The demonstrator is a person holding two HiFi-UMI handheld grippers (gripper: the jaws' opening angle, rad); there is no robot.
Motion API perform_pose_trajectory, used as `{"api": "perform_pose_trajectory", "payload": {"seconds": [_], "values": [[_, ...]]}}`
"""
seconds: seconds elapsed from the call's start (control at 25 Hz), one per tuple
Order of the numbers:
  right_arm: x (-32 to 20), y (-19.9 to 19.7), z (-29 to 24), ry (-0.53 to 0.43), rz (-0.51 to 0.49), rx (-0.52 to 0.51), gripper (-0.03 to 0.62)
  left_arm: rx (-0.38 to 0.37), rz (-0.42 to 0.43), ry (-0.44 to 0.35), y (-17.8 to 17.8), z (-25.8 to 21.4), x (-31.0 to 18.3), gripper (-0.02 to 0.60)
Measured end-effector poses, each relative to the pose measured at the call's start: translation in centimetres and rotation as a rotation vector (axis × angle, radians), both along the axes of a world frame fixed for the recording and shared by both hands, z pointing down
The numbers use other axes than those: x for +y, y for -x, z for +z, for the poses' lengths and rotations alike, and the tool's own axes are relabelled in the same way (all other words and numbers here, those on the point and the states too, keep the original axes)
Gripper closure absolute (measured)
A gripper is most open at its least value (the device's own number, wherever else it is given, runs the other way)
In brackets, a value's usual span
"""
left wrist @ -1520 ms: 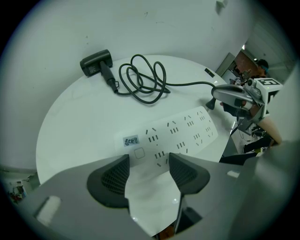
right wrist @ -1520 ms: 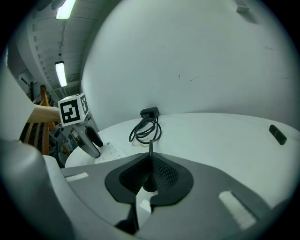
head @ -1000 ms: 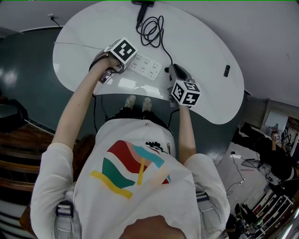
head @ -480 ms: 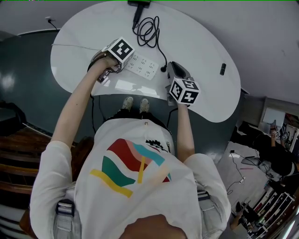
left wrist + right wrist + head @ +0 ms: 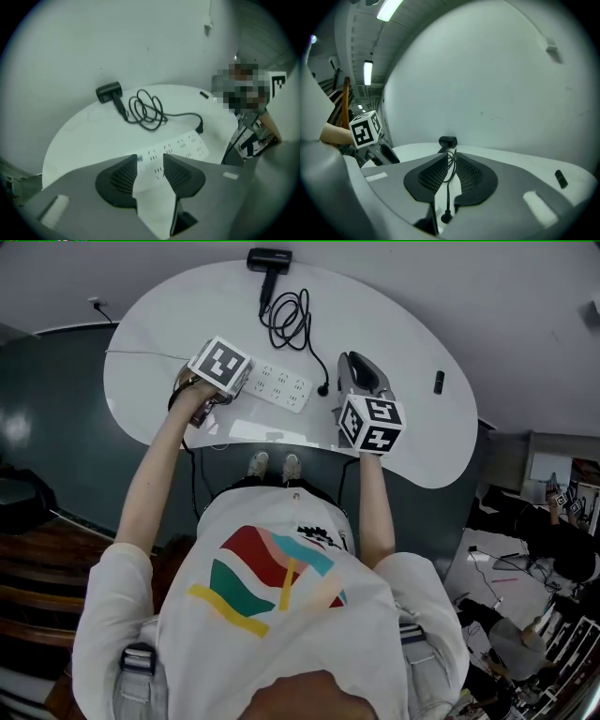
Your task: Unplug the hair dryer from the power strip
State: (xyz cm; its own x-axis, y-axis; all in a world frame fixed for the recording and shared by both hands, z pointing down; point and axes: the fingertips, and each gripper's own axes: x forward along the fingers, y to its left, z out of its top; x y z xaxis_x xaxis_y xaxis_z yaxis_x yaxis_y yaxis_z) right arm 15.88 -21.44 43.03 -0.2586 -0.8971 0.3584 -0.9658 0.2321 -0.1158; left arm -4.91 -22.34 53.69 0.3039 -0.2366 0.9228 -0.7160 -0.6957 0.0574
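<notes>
Left gripper point(image 5: 150, 157): jaws are seen apart and closing, with nothing between them; one end of the power strip point(image 5: 278, 387) lies just ahead of and below them.
Right gripper point(image 5: 451, 154): jaws are narrowly apart and opening slightly; the cord point(image 5: 291, 315) is seen through the gap, not pressed.
Plug point(image 5: 322, 389): out of the strip, laid on the table point(image 5: 412, 432) just left of the right gripper.
Hair dryer point(image 5: 269, 259): well ahead of both grippers, at the far edge.
Open room: bare tabletop is left to the right gripper's right, up to a small dark object point(image 5: 438, 382); the near edge runs just behind both grippers.
</notes>
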Motion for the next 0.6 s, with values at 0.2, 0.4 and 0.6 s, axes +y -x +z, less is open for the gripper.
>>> {"api": "perform_pose_trajectory", "payload": {"seconds": [0.2, 0.4, 0.6], "values": [[-0.7, 1.3, -6.0, -0.130, 0.006, -0.001, 0.531, 0.262, -0.059, -0.469, -2.3, -10.5, -3.7, 0.400], [-0.6, 3.8, -11.0, -0.240, -0.026, 0.015, 0.533, 0.586, -0.208, -0.851, -2.2, -20.0, -2.6, 0.446], [1.4, 6.3, -14.1, -0.349, -0.056, 0.108, 0.546, 0.667, -0.329, -1.065, -0.5, -23.7, 1.1, 0.580]]}}
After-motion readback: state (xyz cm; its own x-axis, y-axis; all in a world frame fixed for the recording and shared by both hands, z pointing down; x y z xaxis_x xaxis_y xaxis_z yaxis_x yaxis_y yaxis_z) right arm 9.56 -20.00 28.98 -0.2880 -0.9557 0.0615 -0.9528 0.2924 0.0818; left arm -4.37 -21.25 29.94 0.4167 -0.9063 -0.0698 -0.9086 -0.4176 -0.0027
